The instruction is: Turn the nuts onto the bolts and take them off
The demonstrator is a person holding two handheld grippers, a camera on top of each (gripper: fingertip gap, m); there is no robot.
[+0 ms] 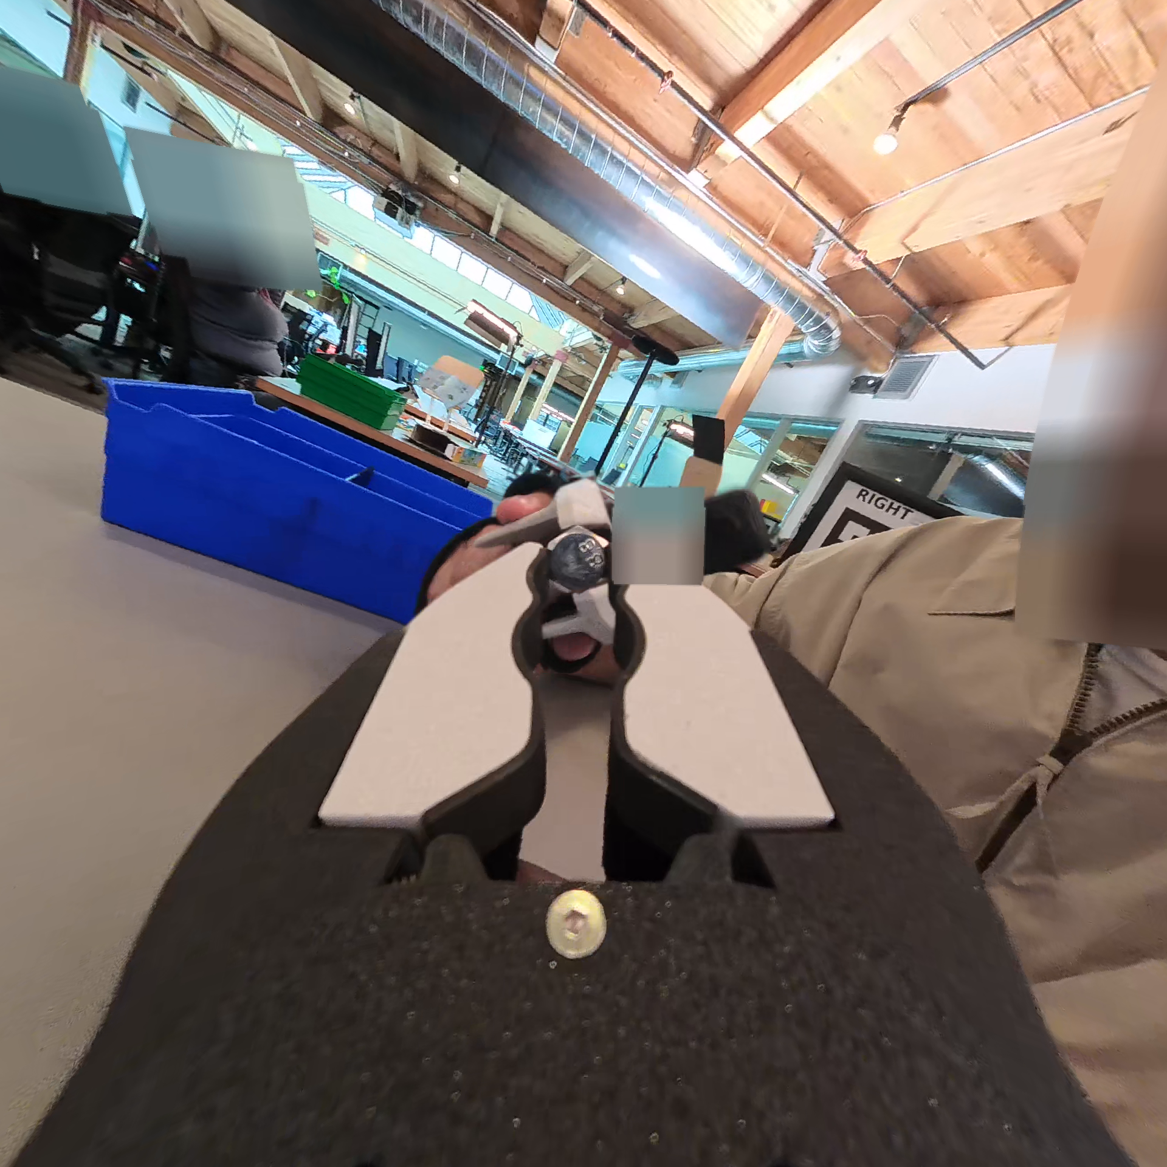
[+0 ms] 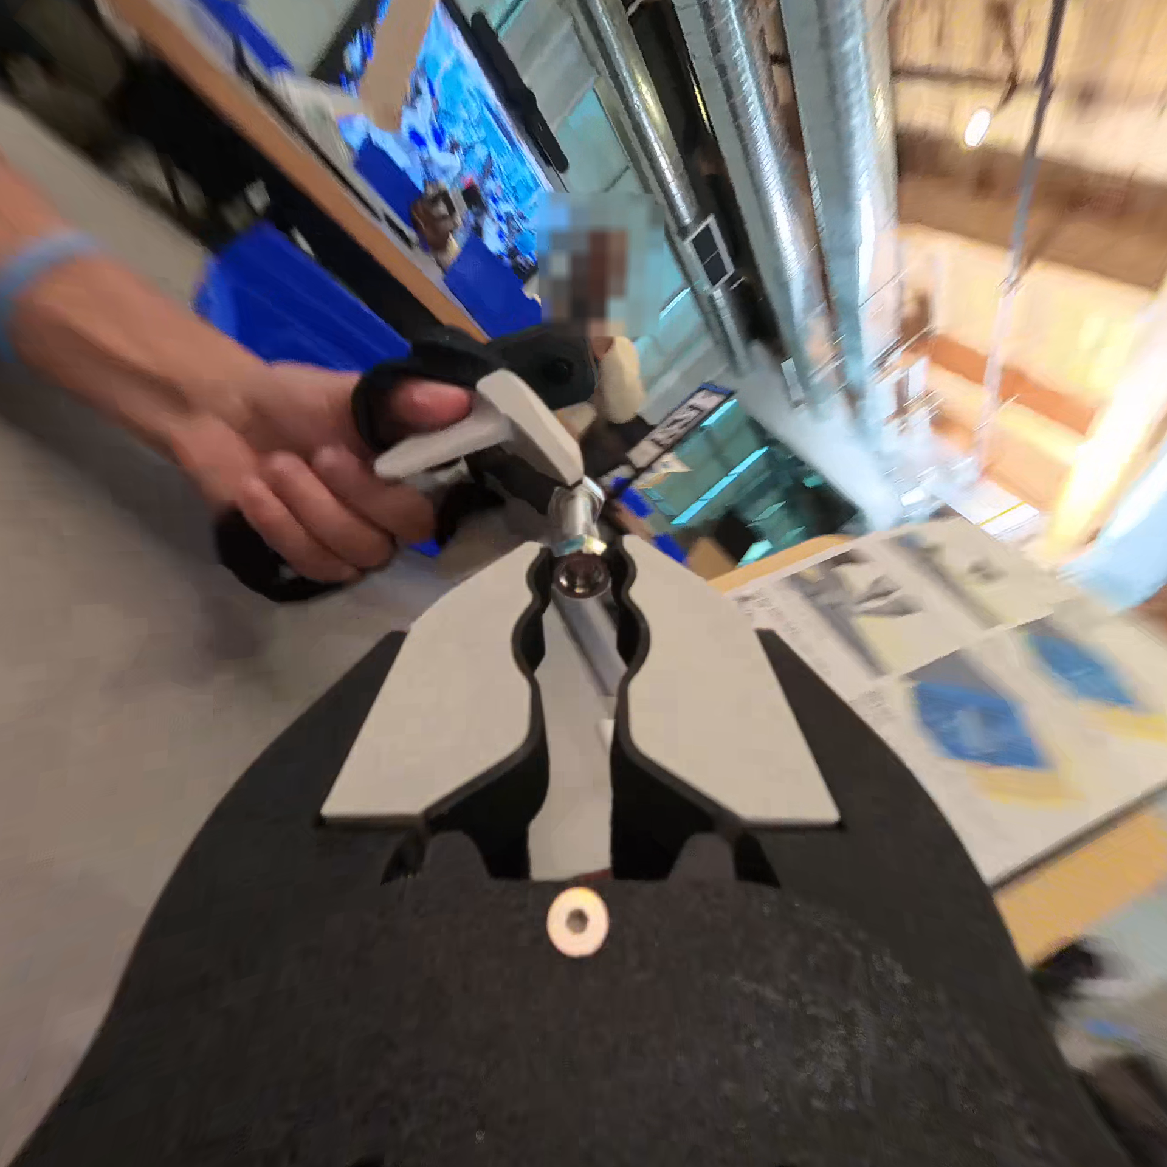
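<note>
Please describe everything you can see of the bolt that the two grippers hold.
The bolt looks like bright silvery metal with a dark round head bearing stamped marks. The left gripper is shut on the head, seen end-on between its grey fingers. In the right wrist view the shaft is lifted off the table and points toward the right gripper, which is shut on a nut near its end. The thread is blurred.
</note>
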